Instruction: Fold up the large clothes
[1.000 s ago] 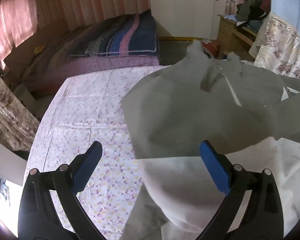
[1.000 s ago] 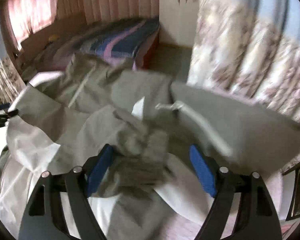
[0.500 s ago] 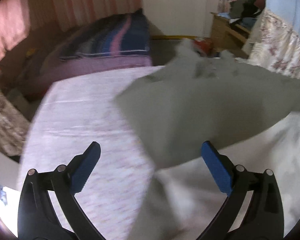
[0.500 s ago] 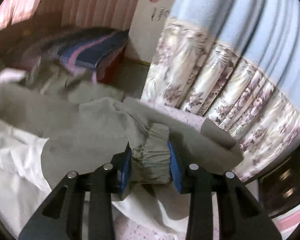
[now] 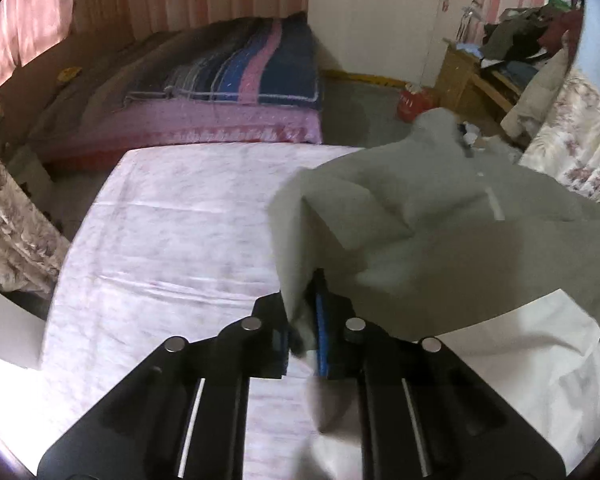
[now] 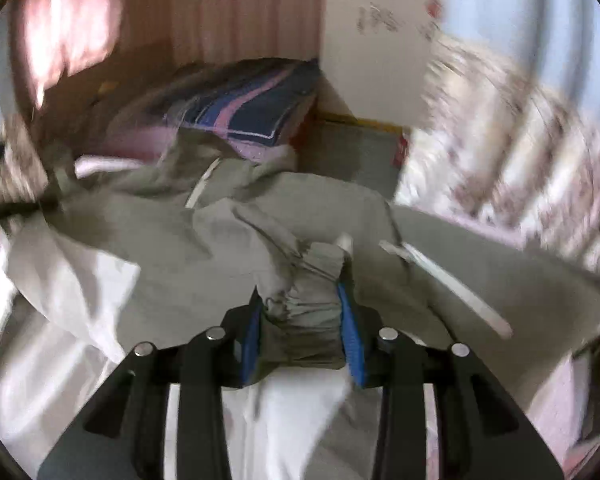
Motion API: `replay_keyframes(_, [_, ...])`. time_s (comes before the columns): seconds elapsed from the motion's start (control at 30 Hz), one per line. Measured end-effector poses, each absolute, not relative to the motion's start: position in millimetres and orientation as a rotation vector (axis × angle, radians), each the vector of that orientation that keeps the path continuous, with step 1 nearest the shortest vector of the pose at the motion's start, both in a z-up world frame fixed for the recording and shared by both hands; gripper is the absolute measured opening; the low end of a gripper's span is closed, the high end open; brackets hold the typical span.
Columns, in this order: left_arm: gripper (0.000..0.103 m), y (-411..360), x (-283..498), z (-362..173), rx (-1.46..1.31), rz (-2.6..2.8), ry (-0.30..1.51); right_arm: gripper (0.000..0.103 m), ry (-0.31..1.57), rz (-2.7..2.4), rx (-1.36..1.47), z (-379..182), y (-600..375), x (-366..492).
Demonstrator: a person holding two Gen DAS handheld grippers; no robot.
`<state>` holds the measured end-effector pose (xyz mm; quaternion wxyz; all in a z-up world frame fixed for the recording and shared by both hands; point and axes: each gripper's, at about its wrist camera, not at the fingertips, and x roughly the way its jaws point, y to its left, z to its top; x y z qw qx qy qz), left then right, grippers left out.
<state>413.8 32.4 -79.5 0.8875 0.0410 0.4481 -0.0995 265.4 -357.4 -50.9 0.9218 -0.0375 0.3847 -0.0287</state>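
Observation:
A large grey-green jacket point(image 5: 440, 248) with a white lining point(image 5: 532, 360) lies spread over the right half of a table with a pink flowered cloth point(image 5: 172, 240). My left gripper point(image 5: 304, 320) is shut on the jacket's left edge, which rises in a fold from between the blue pads. In the right wrist view the jacket point(image 6: 180, 232) stretches to the left, and my right gripper point(image 6: 302, 320) is shut on its gathered elastic cuff point(image 6: 304, 320). A white drawstring point(image 6: 452, 284) lies to the right of it.
A bed with a striped blue and pink quilt point(image 5: 236, 76) stands beyond the table. A wooden dresser piled with clothes point(image 5: 508, 60) is at the back right. Flowered curtains point(image 6: 520, 140) hang to the right. A red item point(image 5: 414, 102) sits on the floor.
My left gripper has closed on the jacket's left edge; it was open before. My right gripper closed on the cuff and has swung left with it, the view still blurred.

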Motion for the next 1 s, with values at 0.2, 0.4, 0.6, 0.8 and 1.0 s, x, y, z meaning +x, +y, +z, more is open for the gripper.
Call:
replay_keyframes(0.2, [0.014, 12, 414, -98, 0.236, -0.199, 0.902, 0.039, 0.946, -0.161, -0.149, -105, -371, 313])
replay_keyframes(0.4, [0.077, 24, 387, -66, 0.204, -0.169, 0.819, 0.051, 0.830, -0.095, -0.108, -64, -378, 278])
replay_keyframes(0.6, [0.079, 16, 346, -51, 0.087, -0.266, 0.844, 0.052, 0.746, 0.002, -0.147, -40, -359, 254])
replay_keyframes(0.8, [0.046, -13, 347, -106, 0.185, -0.230, 0.974, 0.042, 0.897, -0.031, -0.240, -101, -359, 276])
replay_keyframes(1.0, [0.058, -25, 347, -108, 0.285, -0.140, 0.984, 0.043, 0.856, 0.082, 0.004, -70, -392, 257])
